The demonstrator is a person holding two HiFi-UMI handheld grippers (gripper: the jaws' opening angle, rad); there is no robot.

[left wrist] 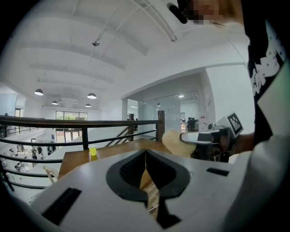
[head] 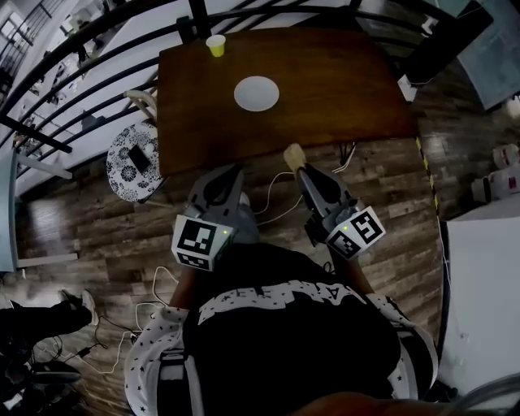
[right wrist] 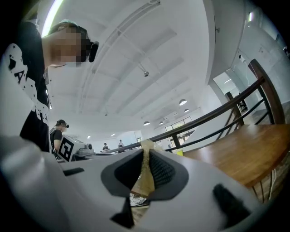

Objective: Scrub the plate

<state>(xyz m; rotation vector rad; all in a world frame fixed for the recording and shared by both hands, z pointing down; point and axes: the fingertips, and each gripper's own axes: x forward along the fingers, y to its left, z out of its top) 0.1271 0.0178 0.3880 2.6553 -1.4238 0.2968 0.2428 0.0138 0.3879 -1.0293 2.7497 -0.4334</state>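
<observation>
- Two grippers hover short of the table [head: 341,81]: left gripper [head: 230,174] jaws together, empty; right gripper [head: 303,172] clamped on a tan sponge [head: 293,155].
- White plate [head: 256,93] lies at twelve o'clock, untouched.
- Likely the approach step; next, carry sponge forward onto it.

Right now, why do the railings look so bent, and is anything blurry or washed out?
Head view: the wide lens bows the railing into arcs and the corners go dark; the plate stays sharp. Left gripper view: the left tool, close to the lens, looks soft. Right gripper view: the ceiling glows pale, and the mosaic patch over a face was added afterwards.
</observation>
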